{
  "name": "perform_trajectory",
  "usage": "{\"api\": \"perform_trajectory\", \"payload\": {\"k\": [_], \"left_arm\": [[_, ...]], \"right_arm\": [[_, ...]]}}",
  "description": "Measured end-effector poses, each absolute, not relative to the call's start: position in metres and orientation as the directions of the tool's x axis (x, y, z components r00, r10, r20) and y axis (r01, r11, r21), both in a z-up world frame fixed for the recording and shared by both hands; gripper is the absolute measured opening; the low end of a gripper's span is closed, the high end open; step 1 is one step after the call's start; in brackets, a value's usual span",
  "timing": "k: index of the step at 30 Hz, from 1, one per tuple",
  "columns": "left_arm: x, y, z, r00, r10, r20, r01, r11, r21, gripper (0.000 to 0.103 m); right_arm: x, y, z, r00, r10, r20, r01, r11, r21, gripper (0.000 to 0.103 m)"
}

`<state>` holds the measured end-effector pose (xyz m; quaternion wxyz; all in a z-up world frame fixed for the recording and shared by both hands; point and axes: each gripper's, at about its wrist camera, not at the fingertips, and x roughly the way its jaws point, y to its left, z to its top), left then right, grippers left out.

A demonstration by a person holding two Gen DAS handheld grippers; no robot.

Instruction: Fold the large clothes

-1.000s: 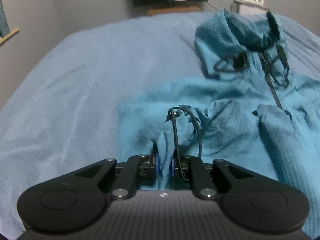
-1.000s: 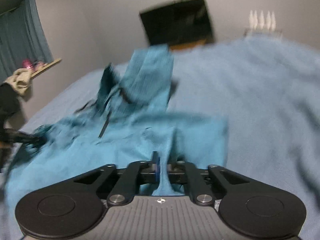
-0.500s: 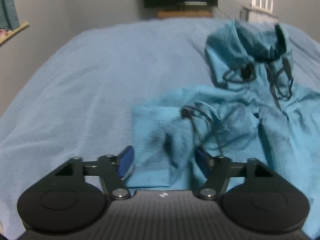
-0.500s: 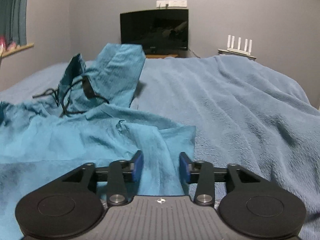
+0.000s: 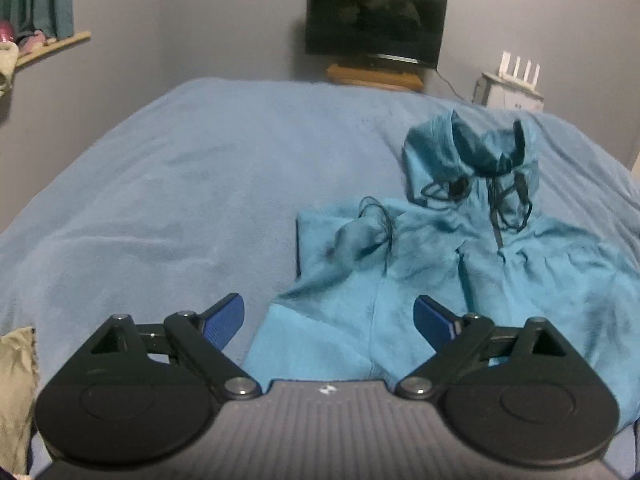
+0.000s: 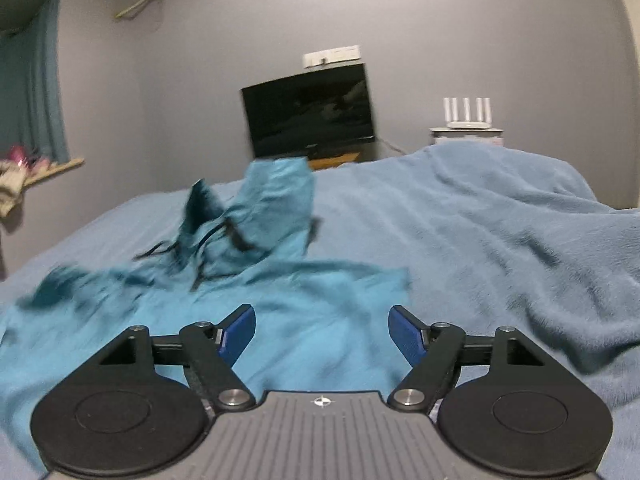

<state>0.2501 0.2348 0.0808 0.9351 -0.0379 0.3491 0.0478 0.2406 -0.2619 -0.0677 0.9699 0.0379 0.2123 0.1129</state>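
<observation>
A teal hooded jacket (image 5: 460, 264) with black drawcords lies spread on the blue blanket, hood standing up at the far end (image 5: 480, 152). In the right wrist view the jacket (image 6: 280, 320) lies ahead and to the left, its hood (image 6: 272, 200) raised. My left gripper (image 5: 328, 320) is open and empty, above the jacket's near left edge. My right gripper (image 6: 322, 332) is open and empty, above the jacket's near right part. Neither gripper touches the cloth.
The blue blanket (image 5: 160, 200) covers the bed around the jacket. A black TV (image 5: 376, 24) and a white router (image 5: 518, 68) stand by the far wall. A beige cloth (image 5: 16, 380) lies at the near left. A window shelf (image 6: 44, 172) is on the left.
Both grippers opened and let go of the jacket fabric, then drew back and up. The jacket's folded sides now lie on the blanket.
</observation>
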Motion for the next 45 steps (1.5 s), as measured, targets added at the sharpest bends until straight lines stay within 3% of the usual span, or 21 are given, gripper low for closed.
{"api": "perform_trajectory", "payload": {"k": [7,12,16,18,21,24,26,28,31,33,38,45], "left_arm": [[0.212,0.217,0.089,0.784,0.022,-0.620,-0.118,0.986,-0.115,0.095],[0.187,0.161,0.043,0.794,-0.046,-0.606,-0.048,0.989,-0.138,0.095],[0.184,0.111,-0.002,0.800,-0.080,-0.595,-0.012,0.989,-0.148,0.095],[0.184,0.092,-0.022,0.823,-0.078,-0.562,0.014,0.993,-0.117,0.096],[0.184,0.075,-0.046,0.840,-0.024,-0.542,0.053,0.998,0.038,0.098],[0.185,0.081,-0.063,0.844,0.013,-0.536,0.067,0.989,0.130,0.099],[0.185,0.097,-0.063,0.845,0.025,-0.534,0.018,0.997,0.076,0.099],[0.183,0.113,-0.061,0.843,0.135,-0.521,-0.111,0.991,0.076,0.099],[0.182,0.156,-0.064,0.814,0.168,-0.556,-0.248,0.966,-0.070,0.099],[0.176,0.173,-0.063,0.808,0.174,-0.563,-0.293,0.948,-0.128,0.099],[0.157,0.174,-0.055,0.818,0.158,-0.553,-0.280,0.950,-0.142,0.099],[0.105,0.214,-0.037,0.845,0.072,-0.530,-0.340,0.837,-0.428,0.099]], "right_arm": [[0.192,-0.239,-0.081,0.838,0.274,-0.471,-0.258,0.961,0.099,0.076],[0.169,-0.211,-0.092,0.825,0.326,-0.462,-0.317,0.943,0.101,0.076],[0.163,-0.176,-0.103,0.862,0.317,-0.396,-0.354,0.935,-0.023,0.078],[0.166,-0.162,-0.112,0.865,0.306,-0.397,-0.369,0.925,-0.091,0.079],[0.173,-0.158,-0.129,0.867,0.249,-0.431,-0.346,0.924,-0.162,0.085],[0.187,-0.175,-0.141,0.870,0.131,-0.476,-0.244,0.952,-0.184,0.087],[0.200,-0.196,-0.143,0.863,0.023,-0.505,-0.113,0.983,-0.147,0.087],[0.213,-0.226,-0.146,0.837,-0.071,-0.542,0.034,0.996,-0.078,0.087],[0.223,-0.259,-0.151,0.803,-0.038,-0.595,0.110,0.990,0.085,0.089],[0.220,-0.261,-0.152,0.801,-0.037,-0.598,0.116,0.989,0.093,0.090],[0.207,-0.251,-0.146,0.821,-0.031,-0.570,0.092,0.993,0.078,0.091],[0.167,-0.274,-0.117,0.847,0.097,-0.523,0.075,0.951,0.299,0.091]]}}
